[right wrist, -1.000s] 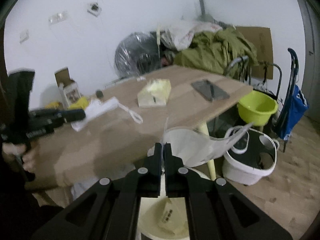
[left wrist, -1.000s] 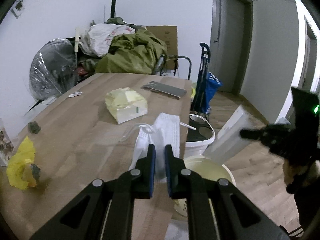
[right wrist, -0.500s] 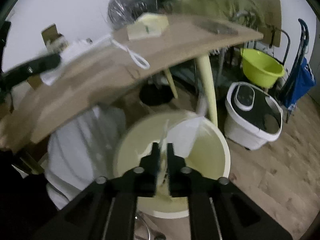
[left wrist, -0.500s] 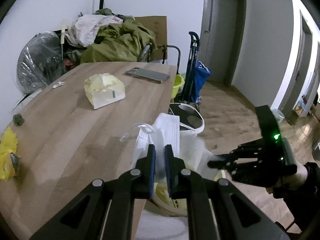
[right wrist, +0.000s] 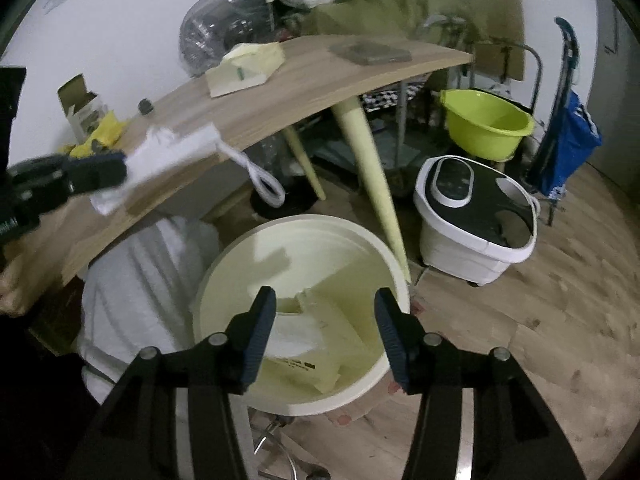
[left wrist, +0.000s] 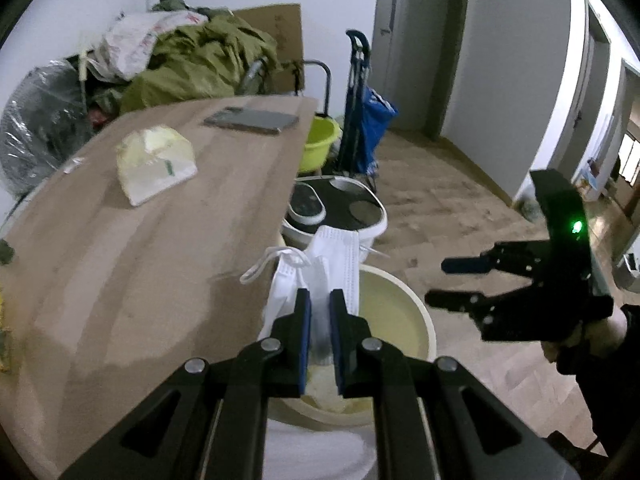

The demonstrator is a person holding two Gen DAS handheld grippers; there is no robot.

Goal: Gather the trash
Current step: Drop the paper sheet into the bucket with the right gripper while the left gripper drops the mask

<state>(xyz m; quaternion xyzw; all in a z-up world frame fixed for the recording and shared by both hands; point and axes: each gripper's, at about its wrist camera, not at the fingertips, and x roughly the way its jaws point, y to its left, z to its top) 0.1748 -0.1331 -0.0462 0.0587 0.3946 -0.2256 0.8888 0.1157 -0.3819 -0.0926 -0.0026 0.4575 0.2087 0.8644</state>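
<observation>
L gripper (left wrist: 319, 312) was pinched on a white face mask (left wrist: 320, 264), pads pressed to the folded fabric, ear loop dangling off at 10 o'clock. Mask hung at the table (left wrist: 132, 264) edge, over the near rim of the cream bin (left wrist: 400, 320), which sat on the floor just beside the table at approx 4 o'clock from the mask.

R gripper (right wrist: 325, 324) stood w/ jaws spread, having just been opening; nothing between the pads, they hovered right above the bin (right wrist: 304, 248) mouth. Inside the bin, under the jaws: pale papers/wrappers, incl. a white piece at 7 o'clock of the opening. In the right wrist view the L gripper (right wrist: 116, 168) showed at 9 o'clock, mask (right wrist: 172, 156) sticking out toward the table edge (right wrist: 280, 112), blurred.

Further out, left wrist view: R gripper (left wrist: 452, 284) at 3 o'clock, jaws apart, held by a hand (left wrist: 576, 340) in a dark sleeve. At 12 o'clock from the bin, a white tub w/ black top (left wrist: 340, 208) on the floor; beyond it a lime basin (left wrist: 320, 140) and a blue trolley bag (left wrist: 368, 128). On the tabletop at 11 o'clock: yellowish tissue pack (left wrist: 156, 160), then a grey phone-like slab (left wrist: 252, 120) near the far edge. Behind the table, an olive cloth heap (left wrist: 200, 64) against the wall.
</observation>
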